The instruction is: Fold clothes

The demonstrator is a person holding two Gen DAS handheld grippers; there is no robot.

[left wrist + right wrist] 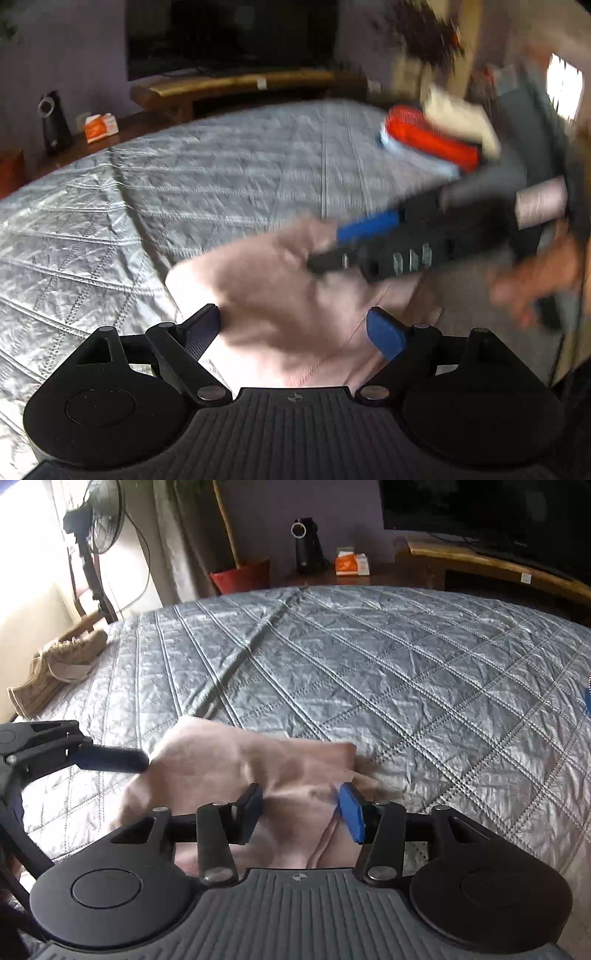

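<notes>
One pink garment (236, 771), blurred, lies bunched on the grey quilt (406, 672); long axis unclear. Two grippers: left gripper (293, 326) and right gripper (301, 810) both spread wide over the cloth, pinching nothing.

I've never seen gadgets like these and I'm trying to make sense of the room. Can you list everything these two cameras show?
Garment: one, pale pink, on the bed's near edge, between both grippers.
Quilt: one, silver-grey, covering the bed.
Folded stack: one pile, red, light blue and cream, far right of the bed; blurred.
Knit item: one, beige, left edge of the bed.
Television: one, black, on a wooden bench.
Speaker: one, black, beyond the bed.
Box: one, orange and white, beside the speaker.
Fan: one, black, by the window.
Pot: one, red, on the floor.
Left gripper: black, blue pads, open over the garment.
Right gripper: same, open.
Hand: one, blurred.
</notes>
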